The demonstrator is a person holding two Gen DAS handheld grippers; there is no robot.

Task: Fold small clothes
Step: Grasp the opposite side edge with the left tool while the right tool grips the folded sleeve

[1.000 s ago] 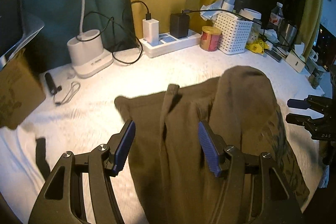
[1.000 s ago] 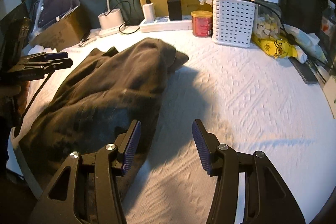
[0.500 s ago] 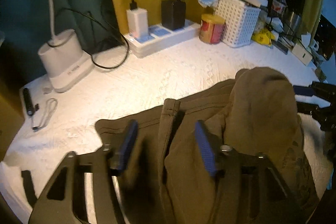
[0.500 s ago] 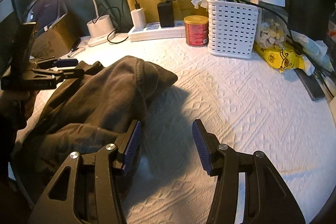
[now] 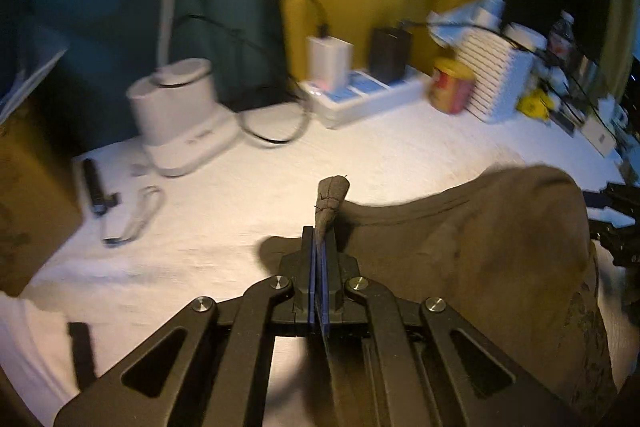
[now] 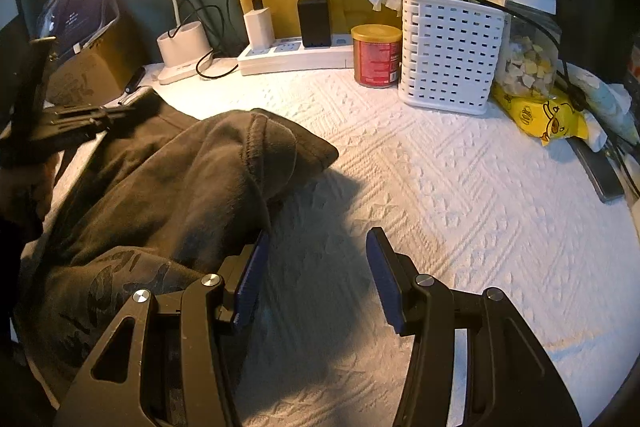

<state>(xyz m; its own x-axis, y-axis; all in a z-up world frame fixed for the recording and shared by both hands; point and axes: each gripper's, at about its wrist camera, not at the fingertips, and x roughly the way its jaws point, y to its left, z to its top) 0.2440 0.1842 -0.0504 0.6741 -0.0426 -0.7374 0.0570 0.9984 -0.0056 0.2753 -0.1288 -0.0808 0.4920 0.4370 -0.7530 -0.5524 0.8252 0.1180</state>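
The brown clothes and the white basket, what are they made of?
The clothes look like soft matte knit, maybe cotton fleece: they slump in thick folds with a stitched hem. The basket looks like hard, smooth white plastic with even rows of molded slots.

One dark olive garment (image 6: pixel 168 187). Two grippers: left gripper (image 5: pixel 320 259), right gripper (image 6: pixel 316 275). One white textured cloth (image 6: pixel 460 187). One white power strip (image 6: pixel 296 57) carrying two plug adapters: one white charger (image 6: pixel 259 27), one black charger (image 6: pixel 315 21). One white lamp base (image 6: pixel 184 45). One red tin (image 6: pixel 377 55) with gold lid. One white slotted basket (image 6: pixel 448 51). One yellow snack packet (image 6: pixel 540 115). One clear jar (image 6: pixel 528 43), white-lidded. One cardboard box (image 5: pixel 28 195).
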